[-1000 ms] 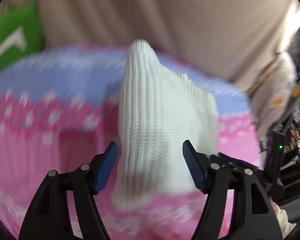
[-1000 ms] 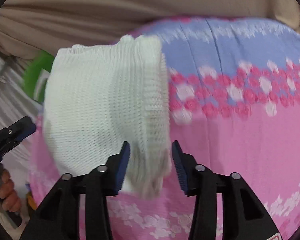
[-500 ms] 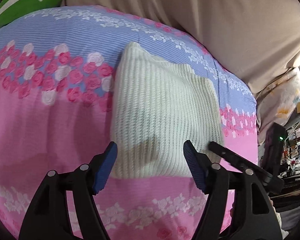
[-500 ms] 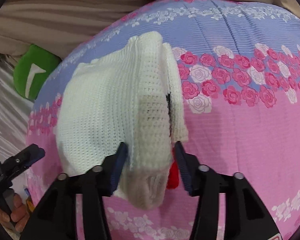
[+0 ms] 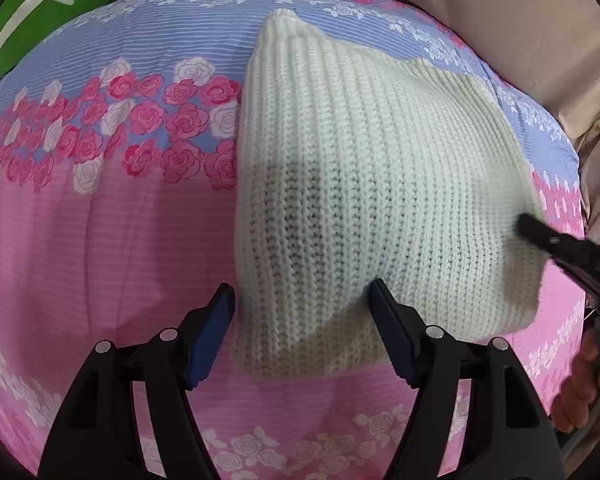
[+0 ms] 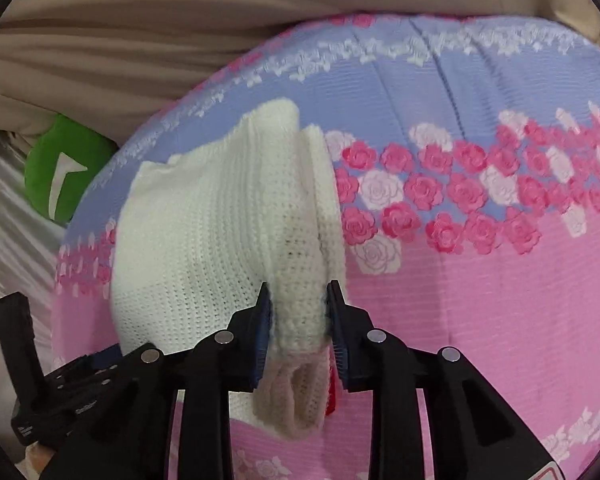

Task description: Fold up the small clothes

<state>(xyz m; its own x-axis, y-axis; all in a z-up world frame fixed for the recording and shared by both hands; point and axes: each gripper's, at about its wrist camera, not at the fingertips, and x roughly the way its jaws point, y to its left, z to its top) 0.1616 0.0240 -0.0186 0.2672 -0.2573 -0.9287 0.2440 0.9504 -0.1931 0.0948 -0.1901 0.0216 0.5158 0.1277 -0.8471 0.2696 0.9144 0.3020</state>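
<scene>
I count one knit garment [image 5: 380,184], white, and I see no second piece of clothing in either wrist view. There is one bedspread [image 5: 100,240] under it, pink and blue with roses. I count two grippers: the left gripper [image 5: 302,340], with two blue pads, and the right gripper [image 6: 300,328], also with two blue pads, so four pads in all. One green cushion [image 6: 66,172] shows at the far edge. One beige curtain [image 6: 180,20] hangs behind. I can make out one hand [image 5: 588,384] at the right edge of the left view, with a few fingers showing; I cannot count them exactly.
</scene>
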